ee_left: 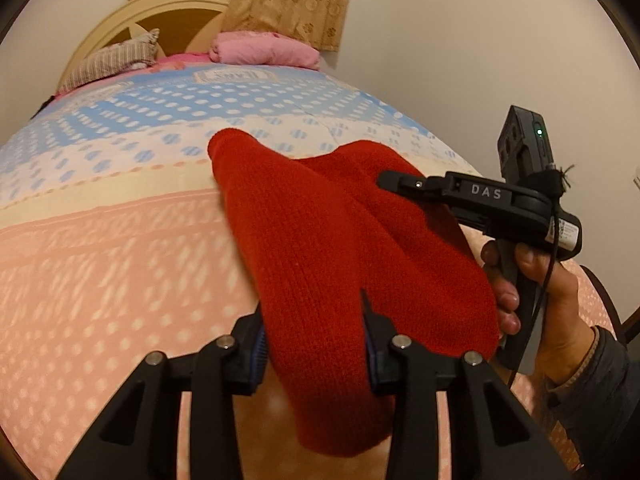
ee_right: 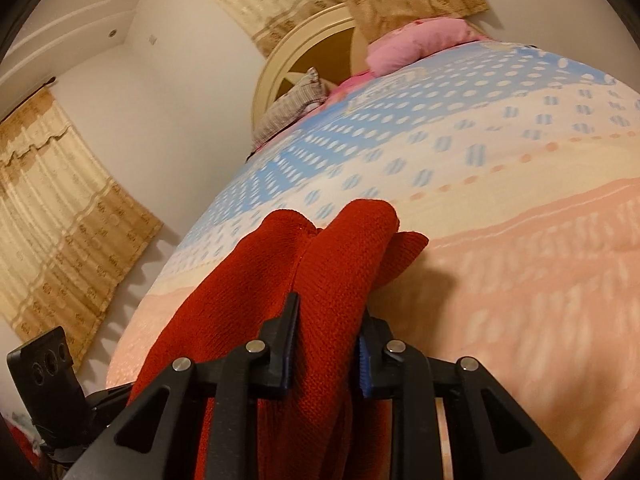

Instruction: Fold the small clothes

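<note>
Bedspread (ee_left: 100, 260) lies below; both the left gripper (ee_left: 314, 332) and right gripper (ee_right: 330, 332) clamp the red knit garment (ee_left: 340, 248), lifting it for folding.

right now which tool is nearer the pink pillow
Hard to call. Left tool and right tool both clamp the red knit garment, far down the bed from the pink pillow.
</note>
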{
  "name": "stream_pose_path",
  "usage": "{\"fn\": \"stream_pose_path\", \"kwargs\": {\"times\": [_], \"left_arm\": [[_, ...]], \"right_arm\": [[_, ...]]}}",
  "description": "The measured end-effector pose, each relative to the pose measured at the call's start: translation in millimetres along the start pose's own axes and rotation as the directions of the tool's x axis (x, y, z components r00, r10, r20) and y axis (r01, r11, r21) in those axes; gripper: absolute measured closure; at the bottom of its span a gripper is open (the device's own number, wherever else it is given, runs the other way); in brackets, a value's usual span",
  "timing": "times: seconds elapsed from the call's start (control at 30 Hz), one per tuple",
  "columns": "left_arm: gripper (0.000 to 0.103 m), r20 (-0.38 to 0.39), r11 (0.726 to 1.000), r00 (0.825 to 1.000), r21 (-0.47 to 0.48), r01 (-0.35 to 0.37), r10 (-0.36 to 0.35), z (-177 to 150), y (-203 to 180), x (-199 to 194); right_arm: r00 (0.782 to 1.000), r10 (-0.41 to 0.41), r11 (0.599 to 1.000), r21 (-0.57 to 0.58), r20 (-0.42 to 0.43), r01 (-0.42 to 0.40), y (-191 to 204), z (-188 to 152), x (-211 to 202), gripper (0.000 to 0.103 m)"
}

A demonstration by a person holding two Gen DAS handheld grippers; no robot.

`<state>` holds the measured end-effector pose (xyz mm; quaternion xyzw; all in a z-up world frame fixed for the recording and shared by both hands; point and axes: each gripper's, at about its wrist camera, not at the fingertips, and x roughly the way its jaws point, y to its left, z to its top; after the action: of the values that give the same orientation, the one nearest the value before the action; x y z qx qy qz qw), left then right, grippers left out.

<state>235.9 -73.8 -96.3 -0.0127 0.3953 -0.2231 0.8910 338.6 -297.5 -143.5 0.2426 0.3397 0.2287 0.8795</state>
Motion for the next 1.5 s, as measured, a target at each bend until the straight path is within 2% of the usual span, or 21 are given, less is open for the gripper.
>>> {"fn": "stream_pose_path", "kwargs": {"times": [0.27,0.4,1.0,1.5], "left_arm": [[0.064,0.050,0.998,0.996,-0.002,-0.069,0.069,-17.0,16.2,-33.1],[0.064,0.066,0.996,0.995,-0.028,-0.079,0.081,-24.5,27.2,-45.9],[0.064,0.104,0.982,0.983,-0.131,-0.137,0.151,-56.8,69.9,-82.3],[0.064,0.105,0.961,0.972,-0.208,-0.183,0.208,-82.9,99.6,-105.1]], "right_arm": [[0.998,0.063,0.997,-0.037,-0.023,-0.063,49.2,-15.6,12.7,0.079],[0.996,0.087,0.994,-0.061,-0.035,-0.089,72.4,-19.2,18.3,0.079],[0.984,0.145,0.983,-0.098,-0.107,-0.155,137.9,-45.1,57.8,0.079],[0.967,0.188,0.970,-0.122,-0.172,-0.210,183.9,-67.5,93.6,0.079]]}}
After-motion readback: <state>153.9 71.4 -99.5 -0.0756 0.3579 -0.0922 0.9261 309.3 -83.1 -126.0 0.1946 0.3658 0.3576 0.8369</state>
